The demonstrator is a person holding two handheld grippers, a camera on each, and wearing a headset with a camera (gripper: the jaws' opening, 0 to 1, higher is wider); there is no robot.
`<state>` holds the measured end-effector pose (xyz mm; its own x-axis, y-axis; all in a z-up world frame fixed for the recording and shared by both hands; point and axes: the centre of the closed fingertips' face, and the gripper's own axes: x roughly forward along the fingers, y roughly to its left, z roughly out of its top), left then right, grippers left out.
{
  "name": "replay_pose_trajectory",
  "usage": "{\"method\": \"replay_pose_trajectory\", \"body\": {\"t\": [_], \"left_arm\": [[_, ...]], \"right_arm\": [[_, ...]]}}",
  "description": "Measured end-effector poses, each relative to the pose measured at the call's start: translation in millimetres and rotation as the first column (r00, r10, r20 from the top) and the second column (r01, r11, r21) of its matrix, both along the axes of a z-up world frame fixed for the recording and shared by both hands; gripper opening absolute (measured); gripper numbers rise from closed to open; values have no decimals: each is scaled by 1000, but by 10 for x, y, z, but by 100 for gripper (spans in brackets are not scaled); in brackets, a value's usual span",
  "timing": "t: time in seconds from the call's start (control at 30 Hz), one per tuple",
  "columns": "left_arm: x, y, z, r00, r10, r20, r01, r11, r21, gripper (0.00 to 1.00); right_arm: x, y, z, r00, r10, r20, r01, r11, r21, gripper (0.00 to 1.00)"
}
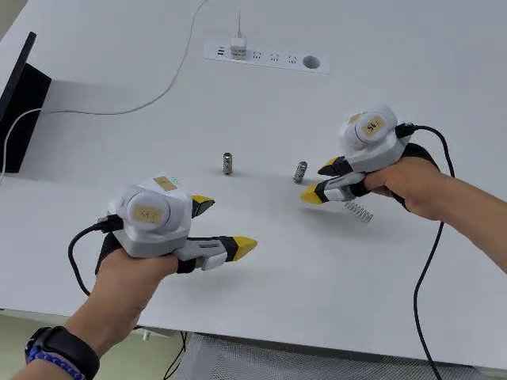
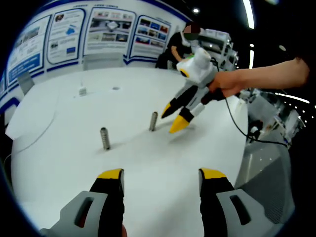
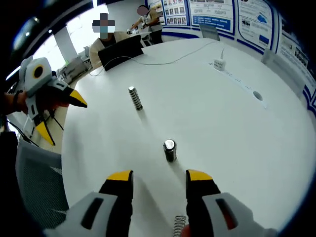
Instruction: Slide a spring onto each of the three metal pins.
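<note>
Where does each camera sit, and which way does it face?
Head view: on the headset, facing forward and down at the table; both arms show, holding the left hand-held gripper and right hand-held gripper.
Left gripper view: on that hand-held gripper, facing along its open jaws toward the right one.
Right gripper view: on that hand-held gripper, facing over its open jaws, past the nearer pin and farther pin, toward the left one.
Both gripper views share both pins, from opposite sides.
</note>
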<state>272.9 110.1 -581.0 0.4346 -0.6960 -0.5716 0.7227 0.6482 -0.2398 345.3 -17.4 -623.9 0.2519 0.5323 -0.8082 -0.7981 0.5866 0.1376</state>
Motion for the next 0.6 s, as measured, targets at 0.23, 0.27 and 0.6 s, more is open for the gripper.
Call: {"method": "replay_pose_trajectory", "body": {"t": [0.23, 0.27, 0.6], "left_arm": [[-24, 4, 7, 1000, -7, 2, 7, 1000, 2, 62], [-27, 4, 5, 1000, -8, 1, 8, 1000, 3, 62], [-76, -45, 54, 1000, -20, 4, 20, 1000, 9, 62]], "right_arm": [[-155, -31, -49, 999, -45, -21, 46, 998, 41, 47], [-172, -32, -54, 999, -42, -14, 42, 998, 42, 49], [-312, -70, -73, 990, -136, -23, 138, 984, 116, 56]]}}
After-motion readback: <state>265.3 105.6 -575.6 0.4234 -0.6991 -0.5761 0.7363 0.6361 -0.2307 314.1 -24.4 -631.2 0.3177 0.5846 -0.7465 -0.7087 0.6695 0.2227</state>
